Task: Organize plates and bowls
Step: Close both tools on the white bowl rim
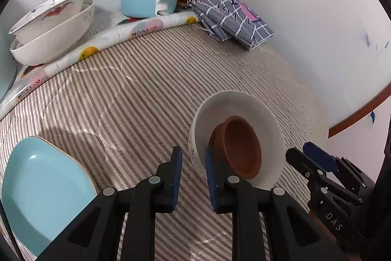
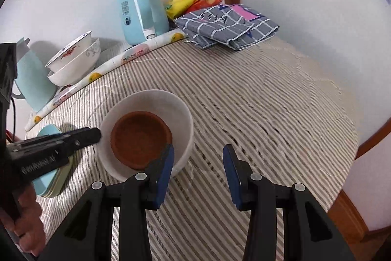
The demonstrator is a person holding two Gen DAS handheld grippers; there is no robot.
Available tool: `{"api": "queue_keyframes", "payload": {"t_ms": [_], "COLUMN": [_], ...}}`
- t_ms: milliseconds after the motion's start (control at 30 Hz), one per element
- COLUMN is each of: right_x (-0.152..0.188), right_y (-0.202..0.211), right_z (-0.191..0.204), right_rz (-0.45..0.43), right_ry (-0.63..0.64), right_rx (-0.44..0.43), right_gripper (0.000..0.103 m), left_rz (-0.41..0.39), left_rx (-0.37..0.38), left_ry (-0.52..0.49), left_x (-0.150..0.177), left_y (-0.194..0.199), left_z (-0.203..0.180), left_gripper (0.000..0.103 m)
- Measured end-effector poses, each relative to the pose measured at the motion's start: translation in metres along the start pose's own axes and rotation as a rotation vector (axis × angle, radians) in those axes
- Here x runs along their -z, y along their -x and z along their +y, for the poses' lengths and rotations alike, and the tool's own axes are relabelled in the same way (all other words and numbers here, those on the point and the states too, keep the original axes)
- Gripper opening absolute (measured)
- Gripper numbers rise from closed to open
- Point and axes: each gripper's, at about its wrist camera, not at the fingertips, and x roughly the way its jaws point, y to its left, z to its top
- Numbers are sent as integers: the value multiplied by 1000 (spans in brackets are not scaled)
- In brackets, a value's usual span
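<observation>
A: Where's the white ceramic bowl [image 2: 146,131] holding the small brown clay bowl [image 2: 140,140]?

B: Mid tabletop [image 2: 244,102], its rim pinched by the left tongs [image 1: 193,175]; right tongs [image 2: 198,173] spread, empty, just beside it

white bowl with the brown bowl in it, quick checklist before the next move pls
1. Left gripper clamped on the white ceramic bowl rim: ok.
2. Small brown clay bowl nested inside: ok.
3. Right gripper open, holding nothing: ok.
4. White bowl level: not ok, it looks tilted in the left wrist view.
5. Two stacked patterned white bowls beside the light blue kettle: ok.
6. White bowl off the striped cloth: cannot tell.
</observation>
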Motion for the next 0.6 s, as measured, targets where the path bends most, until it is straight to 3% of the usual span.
{"api": "queue_keyframes", "payload": {"t_ms": [200, 367, 600], "right_x": [-5, -9, -13], "right_y": [-13, -25, -36], "right_z": [3, 5, 10], "right_rz": [25, 58, 74], "right_ry": [16, 20, 32], "right_rx": [11, 14, 39], "right_gripper": [40, 28, 24], "left_rz": [29, 46, 58], "left_rx": [-10, -8, -8], "left_ry": [-3, 0, 0], "left_x": [-5, -10, -16], "left_y": [-13, -22, -29], "left_z": [0, 1, 3], "left_gripper": [19, 19, 19]}}
